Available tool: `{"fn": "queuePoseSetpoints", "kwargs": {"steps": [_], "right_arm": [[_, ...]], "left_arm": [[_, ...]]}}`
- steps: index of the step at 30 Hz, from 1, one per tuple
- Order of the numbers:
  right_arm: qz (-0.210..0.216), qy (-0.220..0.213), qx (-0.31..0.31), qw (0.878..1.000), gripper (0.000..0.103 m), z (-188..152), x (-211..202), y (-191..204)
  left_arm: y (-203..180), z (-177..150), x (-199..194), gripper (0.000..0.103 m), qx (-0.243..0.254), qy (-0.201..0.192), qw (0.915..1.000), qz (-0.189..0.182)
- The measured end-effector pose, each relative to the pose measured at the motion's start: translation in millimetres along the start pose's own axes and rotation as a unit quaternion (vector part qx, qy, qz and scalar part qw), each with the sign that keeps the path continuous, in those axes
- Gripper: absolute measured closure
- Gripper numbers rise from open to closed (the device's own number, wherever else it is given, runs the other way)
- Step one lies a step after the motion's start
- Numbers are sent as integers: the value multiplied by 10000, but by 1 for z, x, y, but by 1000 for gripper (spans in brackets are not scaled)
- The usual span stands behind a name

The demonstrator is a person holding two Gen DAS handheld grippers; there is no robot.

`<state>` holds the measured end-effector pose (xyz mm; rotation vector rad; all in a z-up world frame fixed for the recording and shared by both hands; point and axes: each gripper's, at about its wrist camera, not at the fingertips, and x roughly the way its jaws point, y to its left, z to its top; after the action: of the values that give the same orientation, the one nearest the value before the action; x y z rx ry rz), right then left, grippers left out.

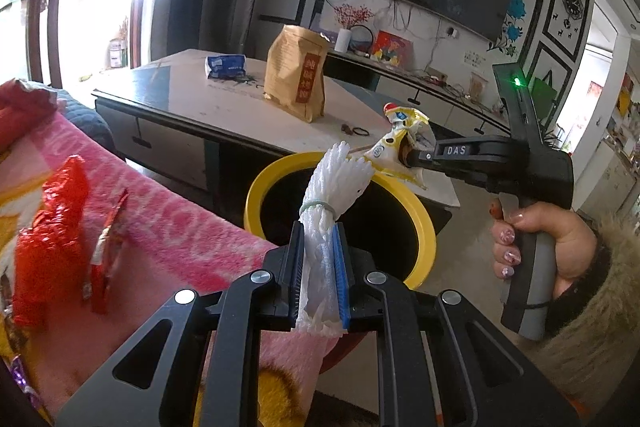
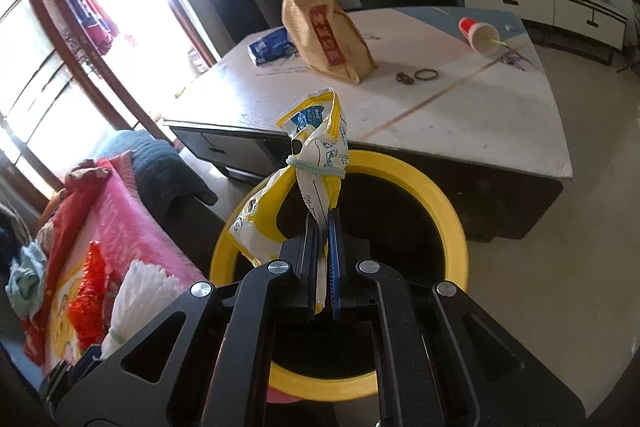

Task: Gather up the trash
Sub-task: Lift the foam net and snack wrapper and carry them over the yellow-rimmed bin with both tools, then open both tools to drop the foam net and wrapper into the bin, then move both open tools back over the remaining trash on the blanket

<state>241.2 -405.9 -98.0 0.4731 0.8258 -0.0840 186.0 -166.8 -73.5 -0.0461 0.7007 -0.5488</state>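
My left gripper (image 1: 319, 233) is shut on a white foam net bundle (image 1: 334, 183) tied with a green band, held over the near rim of a yellow-rimmed black bin (image 1: 420, 217). My right gripper (image 2: 323, 217) is shut on a yellow and white wrapper (image 2: 316, 151) tied with a green band, held above the same bin (image 2: 440, 195). In the left wrist view the right gripper (image 1: 412, 157) holds the wrapper (image 1: 400, 139) over the bin's far rim. The foam bundle also shows at the lower left of the right wrist view (image 2: 138, 291).
A pink blanket (image 1: 160, 227) on the sofa carries a red wrapper (image 1: 52, 239) and a small red and white wrapper (image 1: 108, 247). The low table (image 2: 460, 115) behind the bin holds a brown paper bag (image 2: 324, 35), a blue packet (image 2: 270, 47), a tipped red cup (image 2: 480, 35) and a ring (image 2: 426, 74).
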Motion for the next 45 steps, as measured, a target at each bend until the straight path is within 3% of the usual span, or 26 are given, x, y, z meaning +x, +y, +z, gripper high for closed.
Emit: {"fn": "queuePoseSetpoints", "kwargs": {"steps": [12,15,16,17,18,22,23,28,36,45], "right_arm": [[33,370,246,9990,100,-6,19,-17],[67,417,322,9986,94,-6,22,-21],[97,405,384,9984,86,-6,22,-23],[118,395,430,9982,80,-6,21,-24],[104,371,463,9982,73,-6,21,-25],[36,267,422,9987,62,-5,16,-23],[23,252,405,9989,60,-6,15,-22],[18,158,186,9997,51,-6,9,-9],[119,-74,-226,9996,40,-9,-8,19],[328,-94,-523,9980,36,-16,-19,47]], "left_arm": [[-6,12,46,89,-102,254,9996,8],[-3,13,57,87,-269,293,9992,-98],[-3,14,59,81,-316,268,9991,-122],[-1,14,60,66,-355,253,9990,-124],[2,15,61,58,-448,246,9986,-160],[9,13,59,27,-684,218,9972,-185],[10,13,57,22,-716,183,9971,-183],[14,11,43,13,-780,49,9969,-102],[27,7,17,11,-789,-195,9964,232],[41,2,-15,11,-898,-442,9937,495]]}}
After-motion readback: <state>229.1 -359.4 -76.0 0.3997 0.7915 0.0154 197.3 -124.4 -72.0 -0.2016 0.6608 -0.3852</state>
